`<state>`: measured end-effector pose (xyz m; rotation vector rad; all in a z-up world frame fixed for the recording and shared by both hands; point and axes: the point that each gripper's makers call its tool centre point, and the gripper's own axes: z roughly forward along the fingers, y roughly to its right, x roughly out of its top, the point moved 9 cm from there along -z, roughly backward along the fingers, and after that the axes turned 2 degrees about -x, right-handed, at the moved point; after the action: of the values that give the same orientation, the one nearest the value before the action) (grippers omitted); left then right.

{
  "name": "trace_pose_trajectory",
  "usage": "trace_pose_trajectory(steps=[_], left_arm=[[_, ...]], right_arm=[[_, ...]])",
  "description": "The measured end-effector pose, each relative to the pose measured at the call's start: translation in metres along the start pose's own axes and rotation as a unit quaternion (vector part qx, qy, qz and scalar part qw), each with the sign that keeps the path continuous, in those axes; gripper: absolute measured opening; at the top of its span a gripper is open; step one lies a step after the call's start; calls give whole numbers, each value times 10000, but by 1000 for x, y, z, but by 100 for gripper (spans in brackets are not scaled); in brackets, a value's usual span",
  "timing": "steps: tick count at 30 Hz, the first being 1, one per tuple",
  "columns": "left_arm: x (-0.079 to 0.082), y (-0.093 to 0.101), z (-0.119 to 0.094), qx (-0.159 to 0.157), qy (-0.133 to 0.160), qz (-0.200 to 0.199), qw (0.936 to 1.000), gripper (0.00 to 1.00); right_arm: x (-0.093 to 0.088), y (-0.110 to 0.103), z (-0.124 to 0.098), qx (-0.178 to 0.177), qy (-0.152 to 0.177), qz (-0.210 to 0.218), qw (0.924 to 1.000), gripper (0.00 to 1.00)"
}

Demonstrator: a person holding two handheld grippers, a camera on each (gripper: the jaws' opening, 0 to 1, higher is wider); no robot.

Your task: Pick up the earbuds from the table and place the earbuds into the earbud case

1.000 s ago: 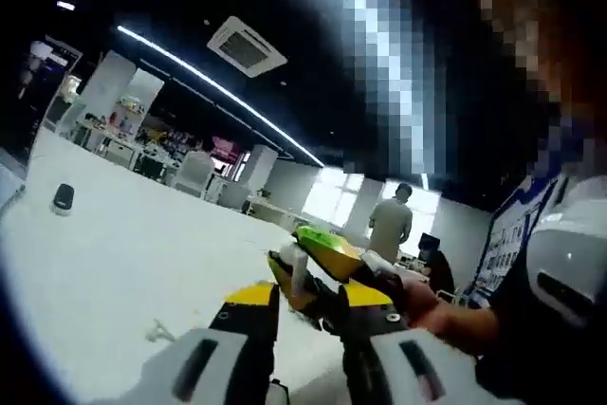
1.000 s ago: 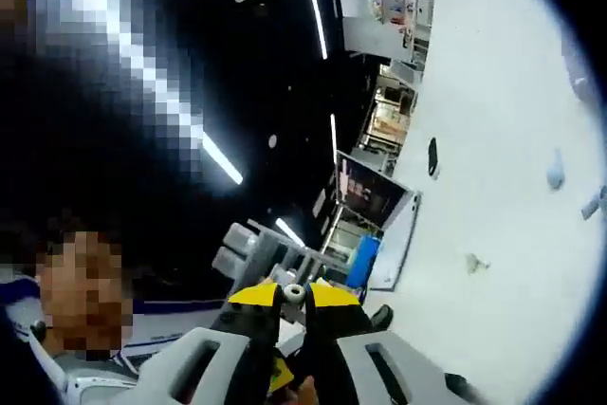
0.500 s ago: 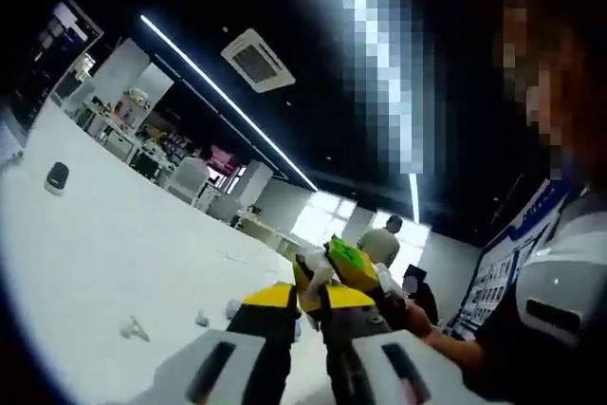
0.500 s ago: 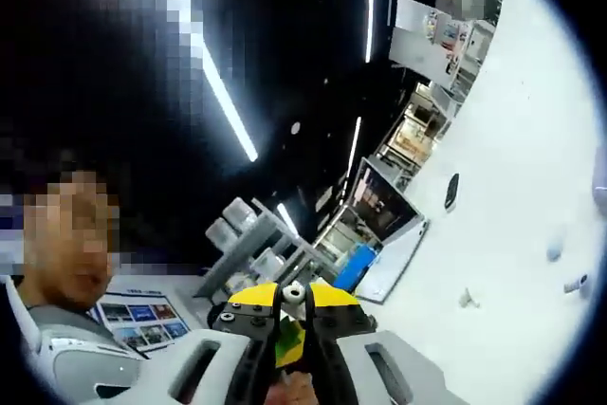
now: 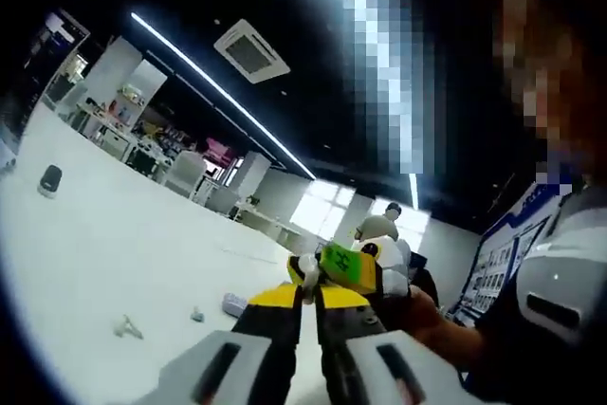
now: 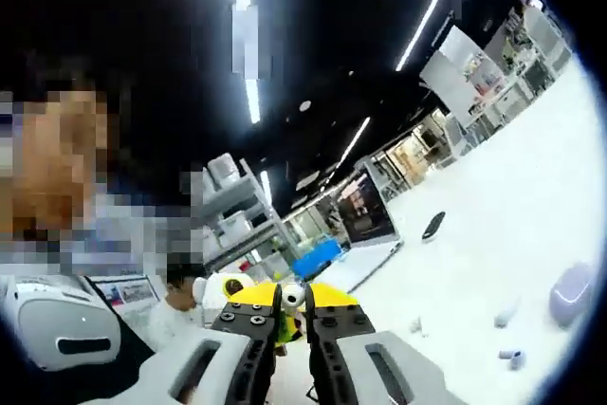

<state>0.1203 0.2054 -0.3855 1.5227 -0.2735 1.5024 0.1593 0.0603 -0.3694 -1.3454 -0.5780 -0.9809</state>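
Both cameras tilted steeply up, close behind their own jaws.
Left gripper view faced ceiling lights, white table [image 5: 104, 234] lower left; right gripper view held table [image 6: 493, 263] lower right. Shared: table, ceiling.

Left gripper [image 5: 305, 293]: grey body, black jaws with yellow tips. Right gripper [image 6: 291, 296]: same grey, black and yellow, with visible screws.
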Motion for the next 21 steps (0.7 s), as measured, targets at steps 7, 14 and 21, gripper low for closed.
trace_pose_trajectory(steps=[7,14,21], left_arm=[[-4,-1,0,58,-125,19,9999,8],[-8,0,2,99,-259,97,9996,8],[-5,0,-2,144,-279,176,9994,8]], right_arm=[[4,5,-6,-111,-425,-584,9973,10],[10,9,-13,-185,-1040,-1246,9866,10],[13,13,-14,-198,-1235,-1441,9816,10]])
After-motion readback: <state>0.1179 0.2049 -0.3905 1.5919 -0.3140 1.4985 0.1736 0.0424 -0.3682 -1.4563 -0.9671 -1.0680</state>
